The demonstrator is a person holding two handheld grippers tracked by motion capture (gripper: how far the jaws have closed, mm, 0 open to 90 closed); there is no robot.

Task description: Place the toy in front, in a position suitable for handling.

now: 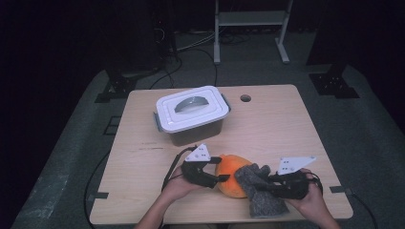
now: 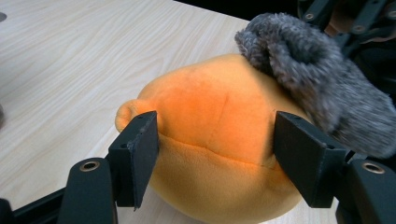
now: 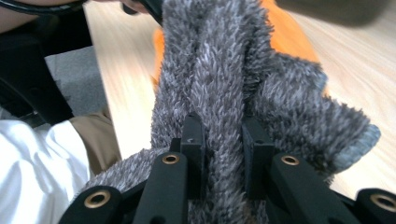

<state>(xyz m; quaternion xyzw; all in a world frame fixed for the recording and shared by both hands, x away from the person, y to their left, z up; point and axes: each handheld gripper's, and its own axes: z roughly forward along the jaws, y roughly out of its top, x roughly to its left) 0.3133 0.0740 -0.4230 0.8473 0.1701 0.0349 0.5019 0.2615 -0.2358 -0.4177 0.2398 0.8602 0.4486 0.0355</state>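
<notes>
An orange plush toy (image 1: pixel 231 172) lies near the table's front edge. My left gripper (image 1: pixel 220 170) straddles its left end, and in the left gripper view both pads (image 2: pixel 140 154) touch the toy (image 2: pixel 215 116) on either side. A grey fuzzy cloth (image 1: pixel 261 200) drapes over the toy's right side and hangs toward the table edge. My right gripper (image 1: pixel 265 184) is shut on a fold of it. In the right gripper view the cloth (image 3: pixel 219 60) is pinched between the jaws of that gripper (image 3: pixel 223 135), with the orange toy (image 3: pixel 285 32) behind. The cloth (image 2: pixel 317 70) tops the toy in the left gripper view.
A grey box with a white clip-on lid (image 1: pixel 191 112) stands at the back left of the wooden table (image 1: pixel 282 129). A round cable hole (image 1: pixel 245 98) sits at the back middle. The person's white garment (image 3: pixel 37 168) is close below the front edge.
</notes>
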